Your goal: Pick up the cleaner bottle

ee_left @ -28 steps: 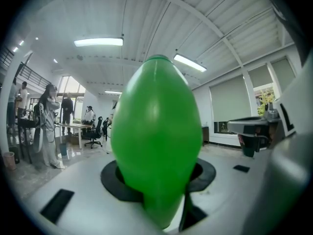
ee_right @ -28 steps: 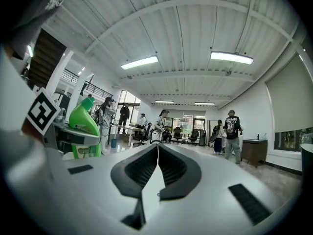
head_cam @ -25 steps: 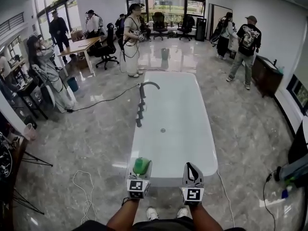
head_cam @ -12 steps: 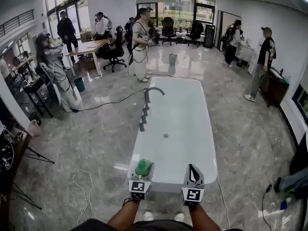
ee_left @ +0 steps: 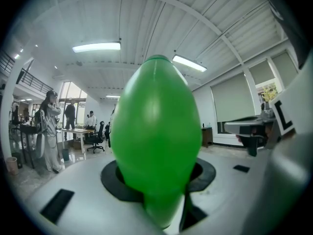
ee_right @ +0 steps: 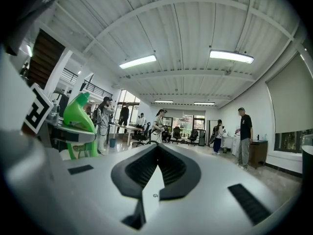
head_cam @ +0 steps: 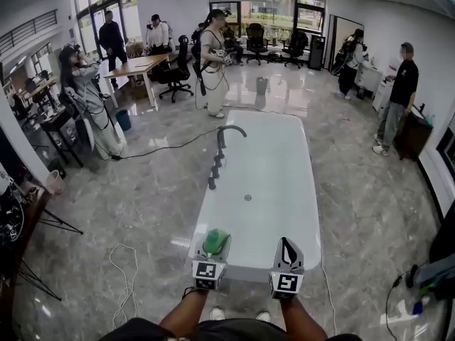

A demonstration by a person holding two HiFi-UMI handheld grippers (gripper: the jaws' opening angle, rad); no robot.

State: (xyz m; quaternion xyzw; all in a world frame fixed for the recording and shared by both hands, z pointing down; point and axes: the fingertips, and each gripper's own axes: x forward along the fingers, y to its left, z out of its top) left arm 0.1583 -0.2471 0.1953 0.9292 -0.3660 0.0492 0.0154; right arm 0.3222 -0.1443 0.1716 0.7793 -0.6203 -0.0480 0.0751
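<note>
**Cleaner bottle pinched in my left gripper, right gripper empty**

Head view: I hold both tools out level over the near end of a white bathtub (head_cam: 264,163). My left gripper (head_cam: 212,253) has the green cleaner bottle (head_cam: 215,239) between its jaws, lifted clear of the tub's rim. My right gripper (head_cam: 286,250) sits just beside it, with its jaws pressed together and nothing in them. A dark faucet (head_cam: 222,138) arches over the tub's far left edge. Several people stand well beyond the tub on the marble floor (head_cam: 142,190).

Left gripper view: the cleaner bottle (ee_left: 156,136) fills the middle of the frame. The black pads (ee_left: 113,180) clamp its lower body from both sides, so the jaws stand partly spread around it.

Right gripper view: the black jaws meet at their tips, and nothing is caught between them. Off to the left I can see the cleaner bottle (ee_right: 78,115) held in the other tool.
</note>
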